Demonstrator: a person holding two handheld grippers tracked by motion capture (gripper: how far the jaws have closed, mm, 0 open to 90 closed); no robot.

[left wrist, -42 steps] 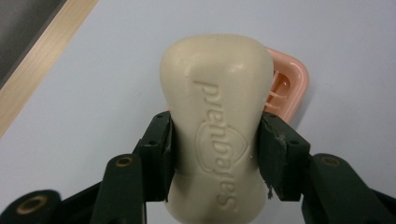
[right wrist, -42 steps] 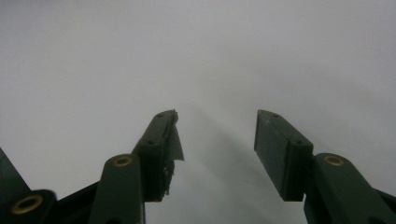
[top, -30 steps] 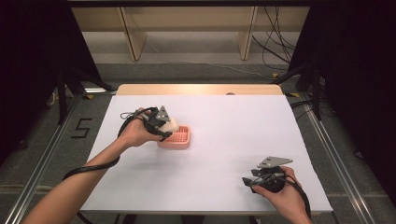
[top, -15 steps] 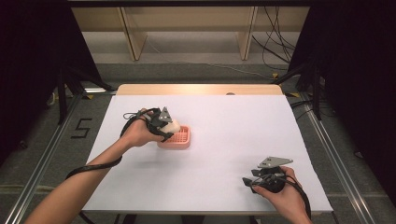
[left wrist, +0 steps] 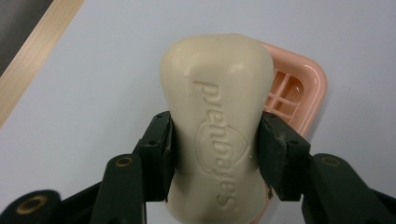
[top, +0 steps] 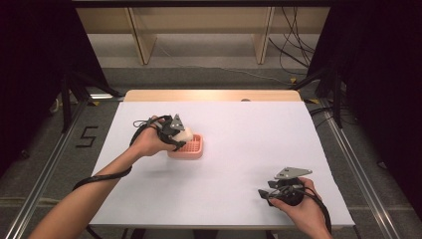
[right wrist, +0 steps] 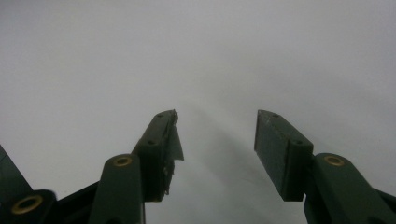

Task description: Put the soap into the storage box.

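Presently, item one: the left gripper (left wrist: 215, 140), black, two-jawed, its jaws pressed against the two long sides of a cream bar of soap (left wrist: 217, 126). The bar carries embossed lettering on its upper face and is clamped at its narrower waist, with its broad end projecting past the jaw tips. In the high view the left gripper (top: 180, 135) and the bar of soap (top: 184, 134) sit over the near-left edge of a pink soap dish (top: 191, 148); whether the bar touches the dish cannot be told. In the left gripper view the pink soap dish (left wrist: 299, 88) shows behind and to the right of the bar, its slatted floor and rounded rim partly hidden.

Item two: the left hand (top: 149, 140), wrapped around the gripper body, forearm entering from the lower left and angled toward the middle of the white table (top: 239, 129). A black cable loops from the gripper back along the forearm.

Item three: the right gripper (right wrist: 217, 135), jaws spread well apart with nothing between them, aimed at bare white table surface. A torn scrap of pad material hangs from the inner face of its left jaw. In the high view the right gripper (top: 266, 194) lies low near the table's near-right edge, grey three-cornered plate on top, held by the right hand (top: 301, 206), well apart from the dish.
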